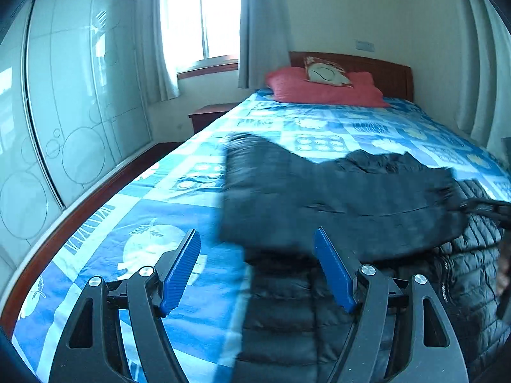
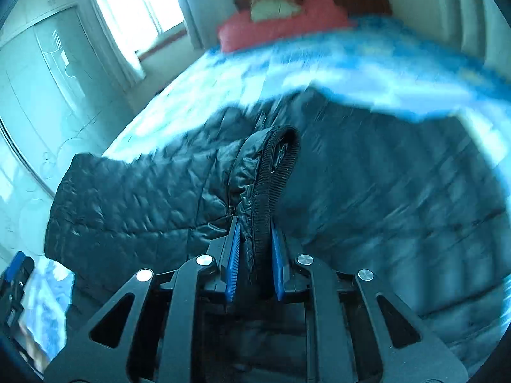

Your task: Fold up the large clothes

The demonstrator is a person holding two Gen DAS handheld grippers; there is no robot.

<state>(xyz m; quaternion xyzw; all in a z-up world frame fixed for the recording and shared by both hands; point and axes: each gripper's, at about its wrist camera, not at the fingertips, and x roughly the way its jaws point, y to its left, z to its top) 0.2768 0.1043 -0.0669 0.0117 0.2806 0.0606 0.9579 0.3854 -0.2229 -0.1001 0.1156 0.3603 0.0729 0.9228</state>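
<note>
A black quilted puffer jacket lies on the blue patterned bed cover, near the foot of the bed. My left gripper is open and empty, just above the jacket's near left edge. My right gripper is shut on the jacket's ribbed cuff and holds the sleeve end lifted over the jacket body. In the left wrist view the right gripper shows at the far right edge, pulling a jacket flap. The right wrist view is motion-blurred.
A red pillow with a small cushion lies at the wooden headboard. A white wardrobe stands left of the bed, a window with curtains behind, a nightstand beside the bed.
</note>
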